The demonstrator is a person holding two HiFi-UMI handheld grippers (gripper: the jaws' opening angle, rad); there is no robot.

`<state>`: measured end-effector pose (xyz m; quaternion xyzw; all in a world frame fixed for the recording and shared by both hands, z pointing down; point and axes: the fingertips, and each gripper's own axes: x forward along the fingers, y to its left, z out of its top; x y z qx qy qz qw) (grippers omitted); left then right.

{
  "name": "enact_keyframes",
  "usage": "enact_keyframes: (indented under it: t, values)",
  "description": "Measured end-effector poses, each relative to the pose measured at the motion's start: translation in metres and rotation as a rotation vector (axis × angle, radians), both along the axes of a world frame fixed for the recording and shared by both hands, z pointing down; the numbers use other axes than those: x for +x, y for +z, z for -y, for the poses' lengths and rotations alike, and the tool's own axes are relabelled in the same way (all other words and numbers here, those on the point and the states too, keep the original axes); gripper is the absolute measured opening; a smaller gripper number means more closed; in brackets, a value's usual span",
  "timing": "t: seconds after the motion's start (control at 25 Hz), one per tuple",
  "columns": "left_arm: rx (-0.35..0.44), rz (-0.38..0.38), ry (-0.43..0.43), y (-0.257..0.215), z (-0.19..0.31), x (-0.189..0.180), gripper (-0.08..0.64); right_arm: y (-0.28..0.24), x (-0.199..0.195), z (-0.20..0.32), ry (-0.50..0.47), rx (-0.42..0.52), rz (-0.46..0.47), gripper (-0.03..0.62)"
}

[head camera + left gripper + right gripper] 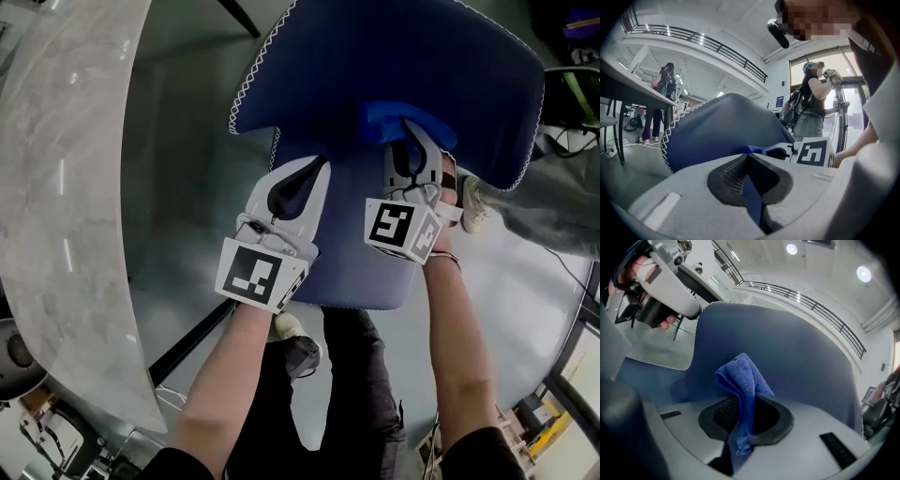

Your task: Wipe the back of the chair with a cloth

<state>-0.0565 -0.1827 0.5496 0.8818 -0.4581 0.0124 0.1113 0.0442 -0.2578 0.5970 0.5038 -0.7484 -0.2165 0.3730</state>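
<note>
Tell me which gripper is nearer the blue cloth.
Right. The right gripper pinches the cloth at the chair back; the left gripper grips the chair back beside it.

Your left tongs (311, 169) and right tongs (412, 131), pale grey shells, black padded mouths, a black-and-white marker cube (255, 274) on each, your dark sleeves (483, 457), black trousers (364, 394), pale shoe (289, 328)

Left gripper (307, 176) apparently pinching chair (403, 56), right gripper (410, 133) clamping cloth (740, 376); forearms outstretched
</note>
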Motion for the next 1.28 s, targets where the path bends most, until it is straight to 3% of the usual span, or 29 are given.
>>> enact_keyframes:
  t: [0.6,0.88,1.28]
  values:
    - [-0.012,0.015,0.014,0.045,-0.005,-0.003,0.008,0.111,-0.006,-0.021,0.009,-0.137,-0.029,0.072]
    - [-0.006,0.014,0.014,0.057,0.007,0.002,0.008,0.127,-0.010,-0.012,-0.003,-0.143,-0.038,0.072]
    - [-0.005,0.030,0.017,0.056,0.001,0.011,0.009,0.167,-0.010,-0.031,-0.040,-0.297,-0.067,0.072]
